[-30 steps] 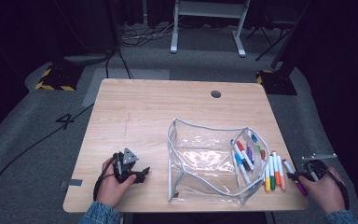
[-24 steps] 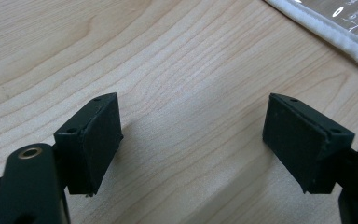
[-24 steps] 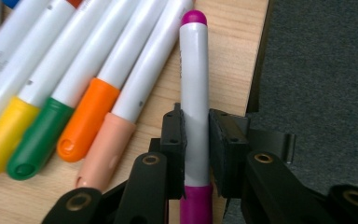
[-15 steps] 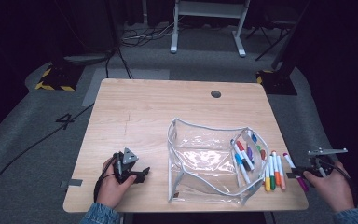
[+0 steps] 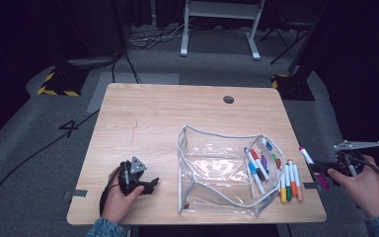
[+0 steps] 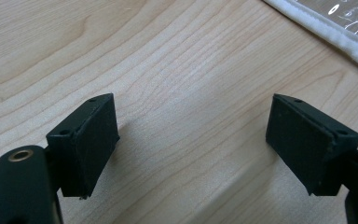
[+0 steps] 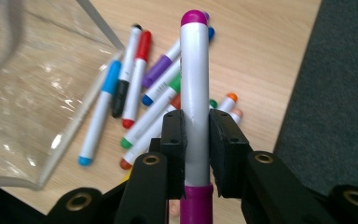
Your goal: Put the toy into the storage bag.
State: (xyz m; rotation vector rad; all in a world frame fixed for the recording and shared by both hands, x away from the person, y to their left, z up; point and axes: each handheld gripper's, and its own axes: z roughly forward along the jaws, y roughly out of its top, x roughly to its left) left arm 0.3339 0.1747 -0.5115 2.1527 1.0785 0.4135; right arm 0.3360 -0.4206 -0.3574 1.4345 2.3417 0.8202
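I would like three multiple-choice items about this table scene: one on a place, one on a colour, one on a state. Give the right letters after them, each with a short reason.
1. Where does the clear pouch lie?
A. on the floor
B. on the wooden table, between the two hands
C. on the far edge, over the round hole

2. What colour are the cap and end of the marker in the right gripper?
A. magenta
B. yellow
C. black

3. How stands the left gripper?
A. shut on a marker
B. shut on the pouch's rim
C. open, over bare wood

Answers: 1 B, the high view shows it there. 2 A, both ends are magenta in the right gripper view. 3 C, the jaws stand apart with nothing between.
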